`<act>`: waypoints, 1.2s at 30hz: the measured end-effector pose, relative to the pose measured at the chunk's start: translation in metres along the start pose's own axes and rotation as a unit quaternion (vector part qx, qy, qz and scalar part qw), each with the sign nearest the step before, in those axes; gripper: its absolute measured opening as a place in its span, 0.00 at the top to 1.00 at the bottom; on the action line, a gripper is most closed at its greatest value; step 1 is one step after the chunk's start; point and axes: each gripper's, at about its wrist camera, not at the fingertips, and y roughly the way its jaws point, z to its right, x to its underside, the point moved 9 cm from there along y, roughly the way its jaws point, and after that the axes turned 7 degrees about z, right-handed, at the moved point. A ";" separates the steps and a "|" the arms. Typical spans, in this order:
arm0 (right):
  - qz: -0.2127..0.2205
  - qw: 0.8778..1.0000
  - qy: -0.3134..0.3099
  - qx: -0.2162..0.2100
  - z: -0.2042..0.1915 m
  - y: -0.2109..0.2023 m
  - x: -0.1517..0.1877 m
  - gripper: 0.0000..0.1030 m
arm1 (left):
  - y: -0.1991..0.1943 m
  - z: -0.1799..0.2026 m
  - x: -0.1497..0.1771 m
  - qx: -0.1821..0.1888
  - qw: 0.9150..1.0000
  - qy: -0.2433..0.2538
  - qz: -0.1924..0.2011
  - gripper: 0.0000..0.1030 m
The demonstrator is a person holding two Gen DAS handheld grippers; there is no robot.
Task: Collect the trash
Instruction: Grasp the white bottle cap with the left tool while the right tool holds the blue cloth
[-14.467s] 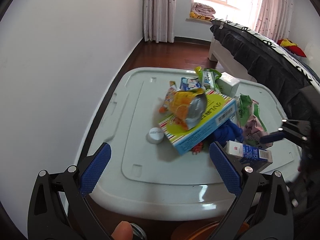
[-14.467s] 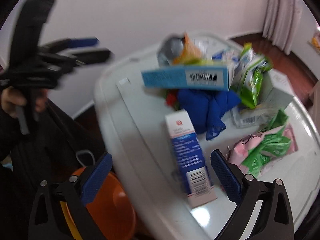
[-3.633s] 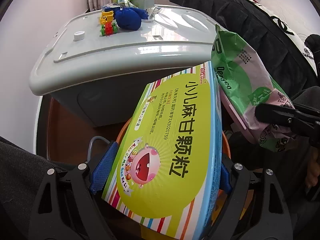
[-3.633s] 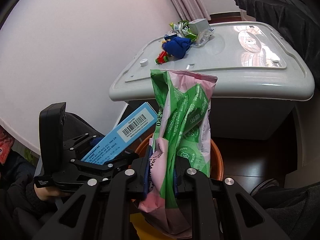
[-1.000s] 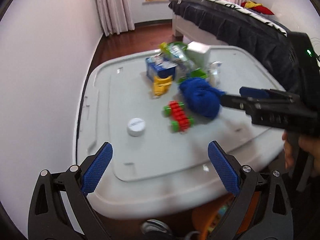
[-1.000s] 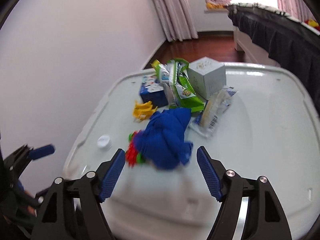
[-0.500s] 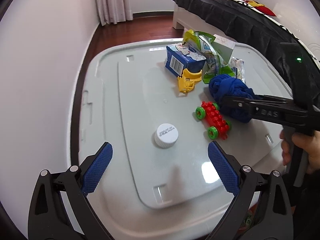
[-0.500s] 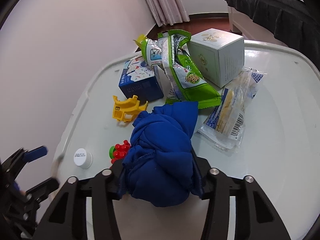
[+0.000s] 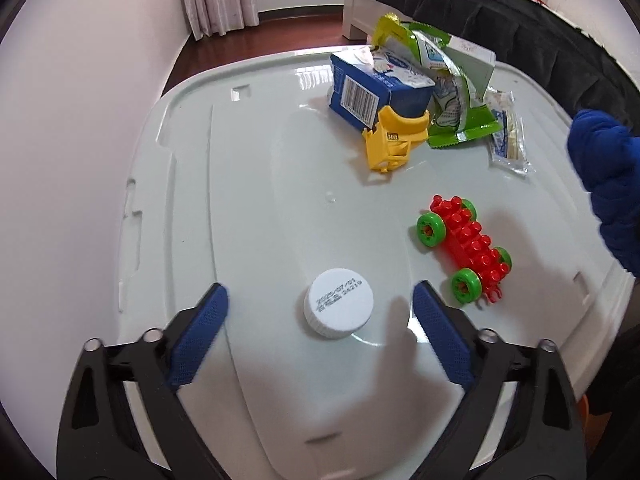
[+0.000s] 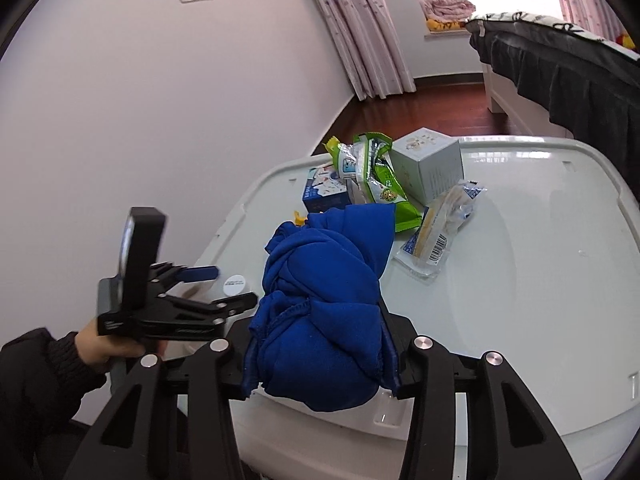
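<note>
A white bottle cap (image 9: 338,309) lies on the pale grey bin lid (image 9: 240,200). My left gripper (image 9: 318,292) hangs low over it with a blue pad on each side; the jaws are closing and the pads stand clear of the cap. In the right wrist view the left gripper (image 10: 200,284) shows beside the cap (image 10: 234,284), held by a hand in a dark sleeve. My right gripper (image 10: 320,340) is shut on a bunched blue cloth (image 10: 320,300), held above the lid's near edge. The same cloth (image 9: 612,184) shows at the right edge of the left wrist view.
On the lid lie a red toy car with green wheels (image 9: 464,240), a yellow toy piece (image 9: 394,140), a blue carton (image 9: 372,92), green wrappers (image 9: 452,92), a clear packet (image 10: 436,240) and a white box (image 10: 428,164). A dark-skirted bed (image 10: 560,60) stands to the right.
My left gripper has come down and closer to the cap, and its jaws have narrowed. My right gripper closed on the blue cloth, lifted it off the lid and drew back.
</note>
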 end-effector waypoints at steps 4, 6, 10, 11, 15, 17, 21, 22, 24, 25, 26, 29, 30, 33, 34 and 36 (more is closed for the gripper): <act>0.001 1.000 0.005 -0.003 0.004 -0.001 0.001 0.55 | 0.002 0.000 -0.003 -0.019 1.000 0.005 -0.001 0.24; 0.001 1.000 0.006 -0.001 0.005 -0.003 0.002 0.55 | 0.001 -0.001 -0.004 -0.030 1.000 0.006 0.001 0.33; 0.004 1.000 0.008 -0.001 0.006 -0.007 0.002 0.55 | -0.003 -0.009 -0.005 -0.045 0.999 0.005 0.007 0.58; 0.005 1.000 0.008 -0.001 0.006 -0.007 0.002 0.55 | -0.004 -0.010 -0.005 -0.045 0.999 0.004 0.007 0.62; 0.010 1.000 0.002 0.002 0.005 -0.009 0.000 0.55 | -0.007 -0.012 -0.005 -0.036 0.999 0.001 0.007 0.70; 0.012 1.000 0.000 0.000 0.004 -0.011 -0.001 0.55 | -0.009 -0.008 -0.005 -0.022 1.000 -0.004 0.008 0.70; 0.014 1.000 -0.005 0.001 0.003 -0.013 -0.001 0.55 | -0.018 -0.001 -0.009 -0.013 1.000 -0.006 0.025 0.70; 0.014 1.000 -0.006 -0.001 0.003 -0.014 -0.001 0.55 | -0.022 0.001 -0.011 -0.011 1.000 -0.006 0.028 0.70; 0.018 1.000 -0.009 -0.002 0.001 -0.018 -0.003 0.55 | -0.030 0.006 -0.012 -0.012 0.999 -0.002 0.035 0.70; 0.021 1.000 -0.011 -0.004 -0.001 -0.021 -0.005 0.55 | -0.031 0.008 -0.016 -0.012 0.999 0.001 0.040 0.70; 0.024 1.000 -0.012 -0.006 -0.003 -0.025 -0.007 0.55 | -0.035 0.012 -0.017 -0.013 0.999 0.004 0.044 0.70; 0.036 0.999 -0.018 -0.012 -0.010 -0.040 -0.011 0.55 | -0.058 0.029 -0.022 -0.022 0.997 0.016 0.066 0.70; 0.040 0.999 -0.020 -0.014 -0.012 -0.047 -0.013 0.55 | -0.064 0.034 -0.022 -0.025 0.997 0.017 0.070 0.70; 0.054 0.998 -0.029 -0.021 -0.021 -0.074 -0.014 0.55 | -0.090 0.056 -0.020 -0.030 0.996 0.017 0.083 0.70; 0.057 0.998 -0.034 -0.023 -0.024 -0.084 -0.012 0.55 | -0.099 0.066 -0.018 -0.029 0.995 0.017 0.089 0.70; 0.061 0.997 -0.047 -0.024 -0.029 -0.103 -0.008 0.55 | -0.111 0.082 -0.013 -0.027 0.995 0.012 0.094 0.70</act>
